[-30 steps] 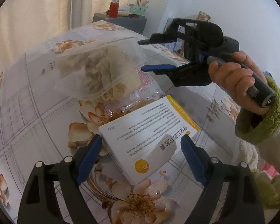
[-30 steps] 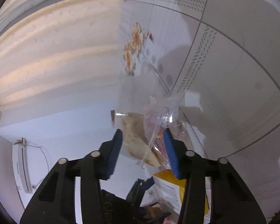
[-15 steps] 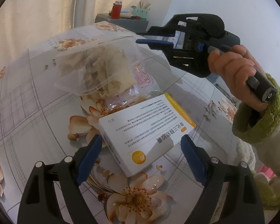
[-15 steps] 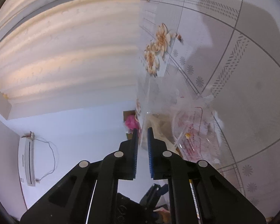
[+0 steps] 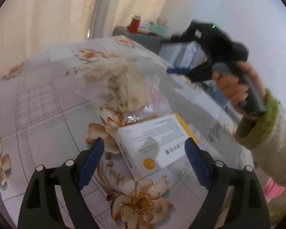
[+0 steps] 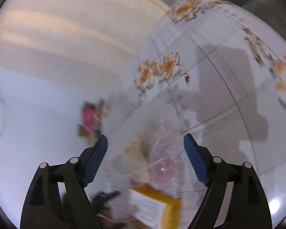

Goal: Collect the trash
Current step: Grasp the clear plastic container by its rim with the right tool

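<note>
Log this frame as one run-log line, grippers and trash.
left gripper: open, straddling white box | right gripper: open, beside clear bag | both items on table

box [image 5: 154, 141]: white, yellow edge | tablecloth [image 5: 47, 103]: pale grid, orange-brown flowers | sleeve cuff [image 5: 257, 126]: green

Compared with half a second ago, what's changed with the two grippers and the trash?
The right gripper has opened, letting go of the clear bag, and drawn back. The left gripper stays open around the white box, which hasn't moved.
</note>
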Demonstrator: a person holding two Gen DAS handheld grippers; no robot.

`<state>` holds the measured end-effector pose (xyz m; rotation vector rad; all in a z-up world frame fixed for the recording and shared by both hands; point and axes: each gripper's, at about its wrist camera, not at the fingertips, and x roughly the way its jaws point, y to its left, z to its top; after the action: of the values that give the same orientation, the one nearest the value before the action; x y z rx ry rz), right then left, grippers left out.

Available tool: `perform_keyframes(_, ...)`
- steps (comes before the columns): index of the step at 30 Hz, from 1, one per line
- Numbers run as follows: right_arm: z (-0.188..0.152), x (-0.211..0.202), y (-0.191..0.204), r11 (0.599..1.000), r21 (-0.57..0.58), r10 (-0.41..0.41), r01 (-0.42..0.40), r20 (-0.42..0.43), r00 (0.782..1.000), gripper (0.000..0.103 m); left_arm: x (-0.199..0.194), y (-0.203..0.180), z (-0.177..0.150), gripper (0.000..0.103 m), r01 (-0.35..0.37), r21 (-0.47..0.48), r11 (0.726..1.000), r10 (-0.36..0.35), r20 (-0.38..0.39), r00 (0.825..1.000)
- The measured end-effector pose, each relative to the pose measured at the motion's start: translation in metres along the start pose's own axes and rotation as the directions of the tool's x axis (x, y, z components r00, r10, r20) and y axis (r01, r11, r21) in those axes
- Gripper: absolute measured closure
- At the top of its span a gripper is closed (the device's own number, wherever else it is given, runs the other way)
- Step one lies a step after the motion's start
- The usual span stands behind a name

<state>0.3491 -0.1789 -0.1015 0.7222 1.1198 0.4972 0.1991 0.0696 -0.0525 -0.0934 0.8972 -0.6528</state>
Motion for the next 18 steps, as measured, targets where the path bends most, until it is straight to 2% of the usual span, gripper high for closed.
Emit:
perform_keyframes(3, 0.004, 0.002, -0.014, 0.999, -0.009, -0.039, 0.038, -0.069, 0.997, 0.022, -0.005, 0.010, 0.000, 0.019, 0.010, -0.065, 0.998, -0.008, 0.021, 1.000)
perform_keyframes(4, 0.011, 0.012, -0.021, 1.000, 0.016, -0.008, 0.010, -0.106, 0.994, 0.022, -0.007, 0.014, -0.001, 0.019, 0.013, -0.089, 0.996, -0.011, 0.028, 1.000)
perform_keyframes(7, 0.021, 0.028, -0.036, 0.994, 0.106, 0.052, -0.037, -0.145, 0.988, 0.022, -0.009, 0.019, -0.004, 0.019, 0.017, -0.130, 0.991, -0.013, 0.032, 0.999)
perform_keyframes(8, 0.025, 0.036, -0.043, 0.988, 0.135, 0.097, -0.073, -0.180, 0.979, 0.022, -0.010, 0.020, -0.006, 0.019, 0.016, -0.136, 0.991, -0.012, 0.031, 0.999)
perform_keyframes(11, 0.026, 0.042, -0.053, 0.976, 0.184, 0.155, -0.117, -0.210, 0.965, 0.022, -0.014, 0.022, -0.009, 0.019, 0.008, -0.141, 0.990, -0.005, 0.026, 1.000)
perform_keyframes(13, 0.027, 0.044, -0.054, 0.974, 0.181, 0.179, -0.139, -0.227, 0.957, 0.023, -0.015, 0.022, -0.012, 0.019, 0.008, -0.145, 0.989, -0.004, 0.025, 1.000)
perform_keyframes(16, 0.028, 0.042, -0.047, 0.978, 0.158, 0.172, -0.134, -0.254, 0.952, 0.023, -0.017, 0.020, -0.016, 0.019, 0.011, -0.153, 0.988, -0.007, 0.026, 1.000)
perform_keyframes(18, 0.030, 0.042, -0.040, 0.984, 0.130, 0.156, -0.125, -0.267, 0.951, 0.029, -0.014, 0.020, -0.016, 0.019, 0.016, -0.162, 0.987, -0.013, 0.024, 1.000)
